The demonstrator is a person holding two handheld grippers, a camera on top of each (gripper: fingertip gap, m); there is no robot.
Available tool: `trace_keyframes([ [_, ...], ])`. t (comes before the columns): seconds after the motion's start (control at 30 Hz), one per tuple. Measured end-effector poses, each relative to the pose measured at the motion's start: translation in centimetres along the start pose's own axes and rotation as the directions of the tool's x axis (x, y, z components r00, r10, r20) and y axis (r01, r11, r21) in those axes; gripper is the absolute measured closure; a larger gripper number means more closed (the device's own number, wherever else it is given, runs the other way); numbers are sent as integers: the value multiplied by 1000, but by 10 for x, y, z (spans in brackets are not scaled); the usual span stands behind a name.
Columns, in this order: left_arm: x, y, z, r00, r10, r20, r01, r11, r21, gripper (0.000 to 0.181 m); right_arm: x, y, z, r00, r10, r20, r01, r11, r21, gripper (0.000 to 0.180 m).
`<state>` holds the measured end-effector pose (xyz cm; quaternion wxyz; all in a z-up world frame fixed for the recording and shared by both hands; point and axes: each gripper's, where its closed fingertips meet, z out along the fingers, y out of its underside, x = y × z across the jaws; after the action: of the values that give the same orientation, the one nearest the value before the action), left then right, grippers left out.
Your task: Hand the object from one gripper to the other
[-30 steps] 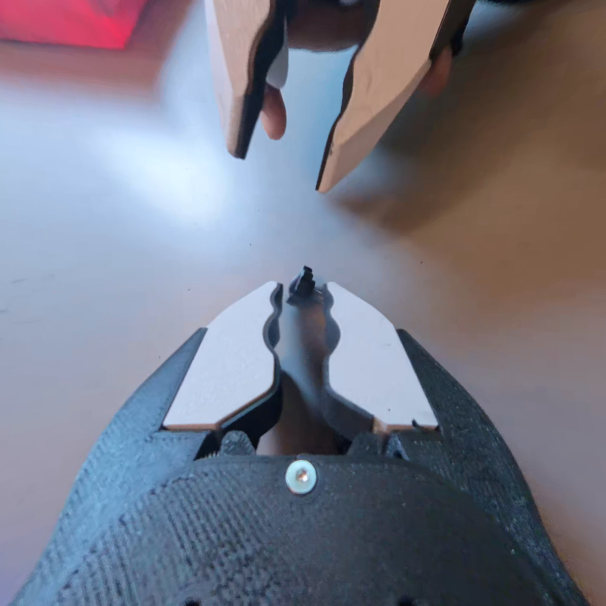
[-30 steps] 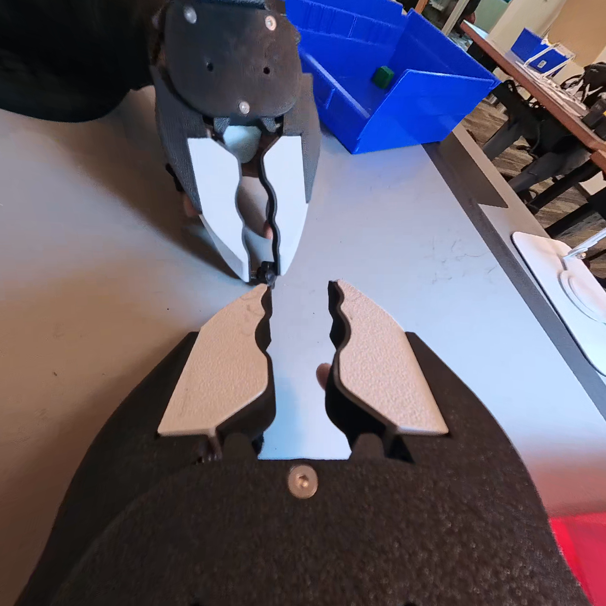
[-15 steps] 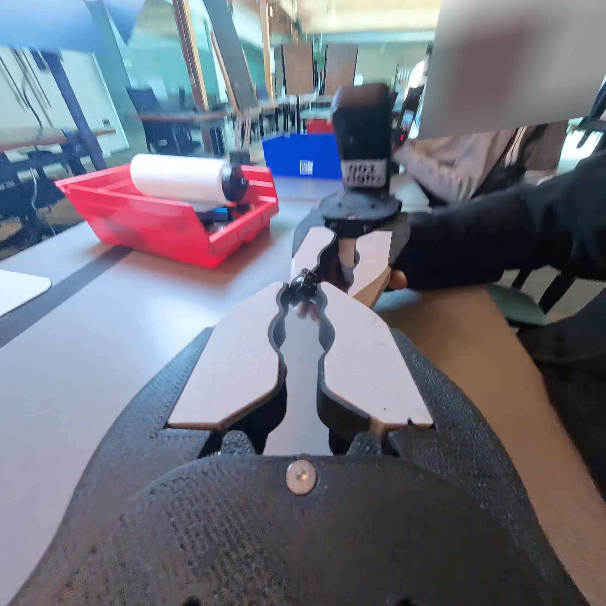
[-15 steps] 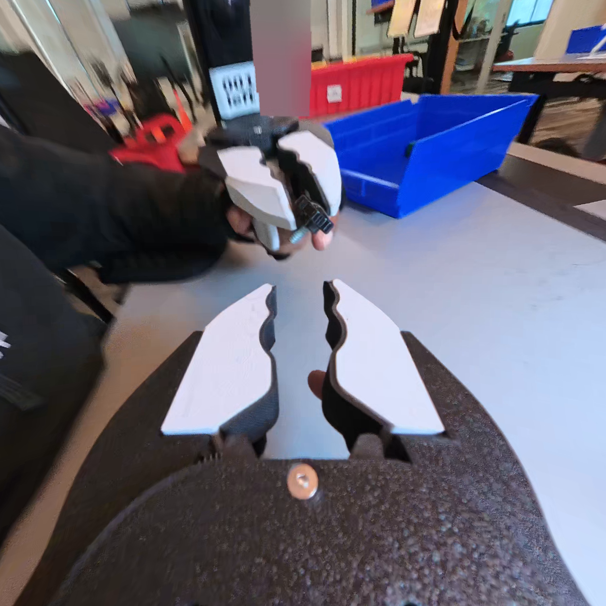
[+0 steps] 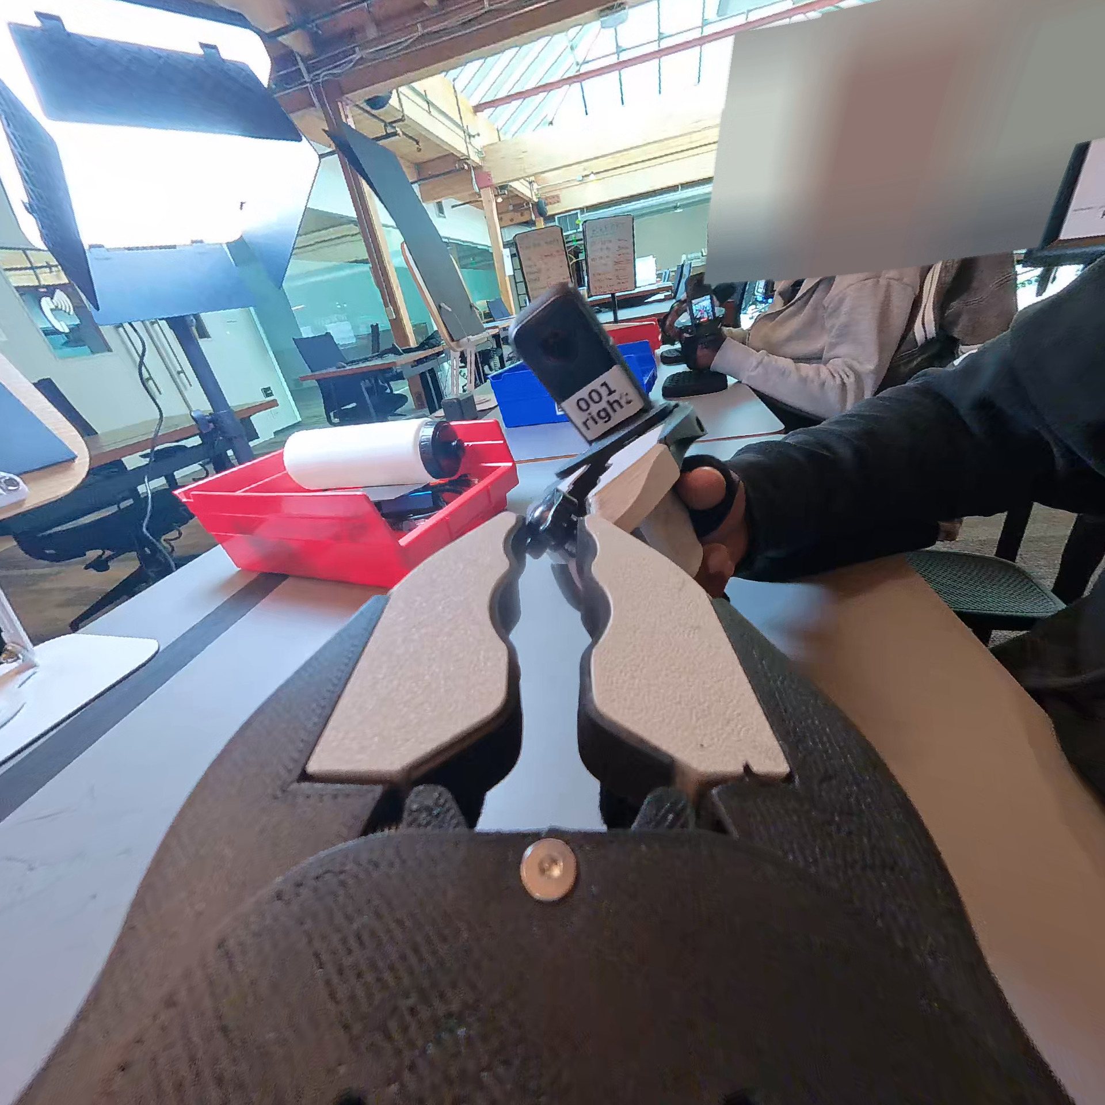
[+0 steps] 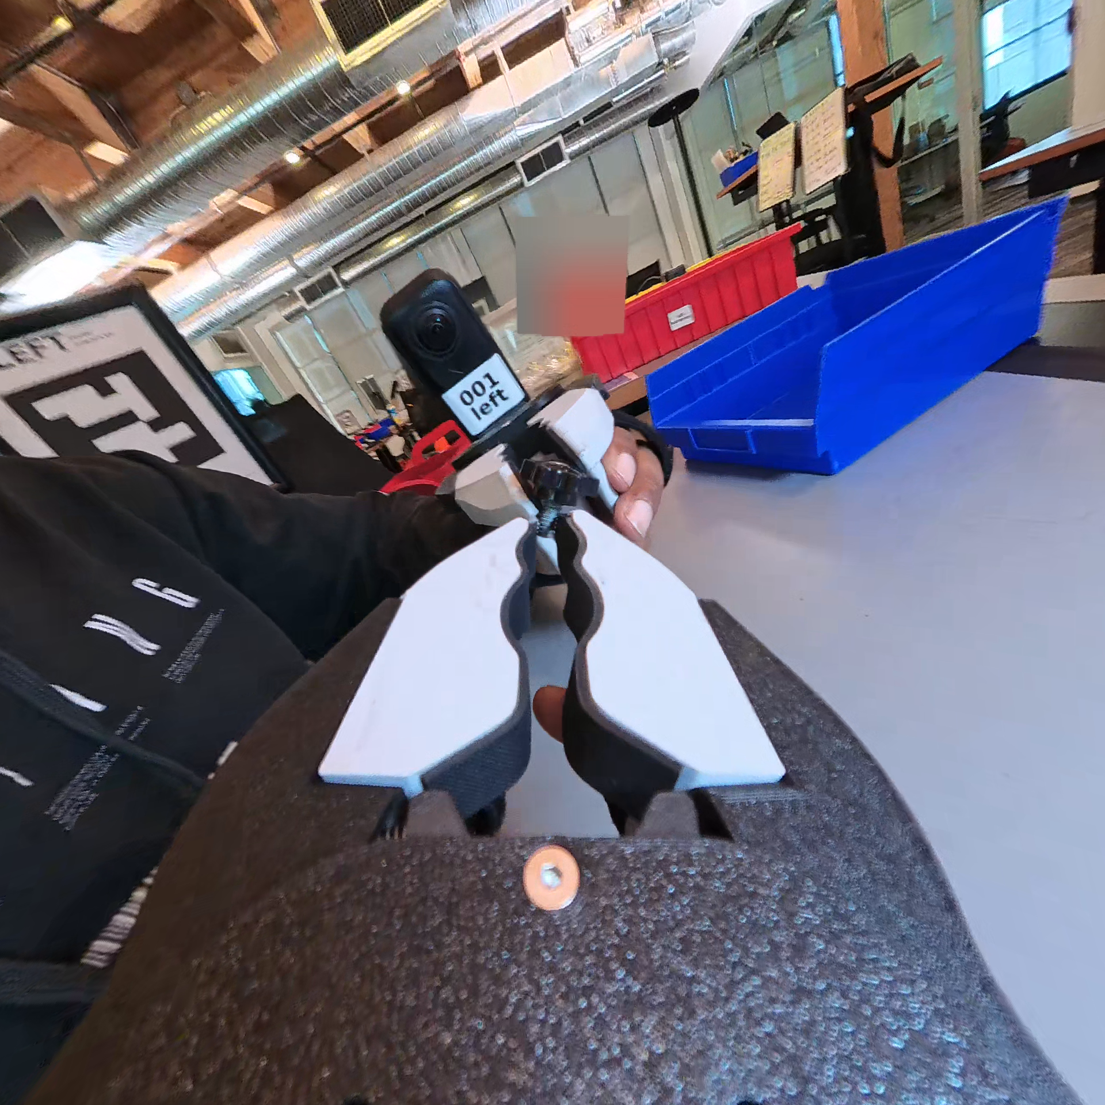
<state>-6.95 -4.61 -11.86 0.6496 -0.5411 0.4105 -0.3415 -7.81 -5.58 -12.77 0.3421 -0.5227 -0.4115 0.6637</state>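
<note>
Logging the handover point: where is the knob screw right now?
The knob screw is in mid-air above the table, its black knob between the left gripper's fingers and its threaded end at the right gripper's fingertips; the blue bin sits behind.

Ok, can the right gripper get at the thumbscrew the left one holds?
Likely yes: the right gripper has its tips flanking the thumbscrew at its bare threaded end, which sticks out past the left gripper; nothing sits between.

Each view is taken from behind its own fingers, facing 12 o'clock, close. Views oppose; the knob [image 5: 549, 521] [image 6: 549, 478] is shared.
</note>
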Motion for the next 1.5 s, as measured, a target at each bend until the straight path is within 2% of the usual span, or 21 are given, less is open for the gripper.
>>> trace_keyframes([
  [0.17,-10,5,-1,984,-178,0,178,984,-24,160,10,-12,-6,978,-157,-137,163,986,33,174],
  [0.3,-9,6,3,927,-371,-46,371,929,-12,156,11,-21,-11,950,-240,-199,256,965,55,175],
  [0.43,-12,4,2,894,-443,-60,444,896,-2,152,15,-19,-12,833,-466,-300,474,879,-49,175],
  [0.5,-16,5,1,885,-463,-39,463,886,-12,155,17,-19,-13,713,-607,-351,601,787,-140,175],
  [0.57,-17,7,1,873,-487,-26,486,874,-21,157,20,-17,-13,552,-742,-379,711,657,-251,175],
  [0.67,-16,13,4,857,-515,-10,514,856,-50,157,25,-14,-15,232,-903,-361,812,385,-440,176],
  [0.73,-16,15,5,840,-543,2,543,838,-56,156,25,-12,-14,20,-953,-301,833,182,-523,180],
  [0.77,-16,16,6,827,-563,4,562,825,-59,157,25,-11,-14,-61,-960,-272,828,104,-551,180],
  [0.83,-17,19,7,806,-591,13,591,804,-69,159,24,-9,-12,-146,-962,-231,818,14,-575,179],
  [0.9,-15,22,8,808,-590,11,588,804,-82,166,26,-6,-10,-166,-963,-211,812,-12,-584,179],
  [0.97,-23,28,5,828,-556,76,561,822,-97,176,29,-7,-13,-97,-965,-242,821,60,-568,179],
  [1.03,-33,26,-1,852,-512,110,521,848,-90,180,37,-18,-23,27,-946,-323,811,210,-546,179],
  [1.17,-44,25,-9,857,-498,133,510,856,-83,179,58,-44,-52,211,-849,-485,747,460,-480,177],
  [1.23,-45,33,-9,866,-478,148,495,862,-109,175,76,-41,-62,322,-811,-488,665,561,-493,168],
  [1.27,-45,36,-8,868,-473,151,491,863,-120,172,83,-31,-64,421,-790,-447,602,611,-513,163],
  [1.33,-43,41,-6,875,-460,151,480,867,-138,170,87,11,-68,711,-635,-303,381,710,-593,153],
  [1.37,-43,43,-5,881,-450,149,470,870,-148,168,79,34,-71,835,-502,-225,260,721,-643,147],
  [1.4,-42,44,-5,886,-439,150,460,874,-158,168,69,53,-77,903,-403,-149,194,690,-697,142],
  [1.47,-42,48,-4,895,-420,152,443,879,-175,167,55,83,-90,934,-358,-15,213,588,-781,132],
  [1.5,-41,49,-3,898,-414,151,437,881,-183,167,53,92,-91,936,-351,6,216,560,-800,128],
])
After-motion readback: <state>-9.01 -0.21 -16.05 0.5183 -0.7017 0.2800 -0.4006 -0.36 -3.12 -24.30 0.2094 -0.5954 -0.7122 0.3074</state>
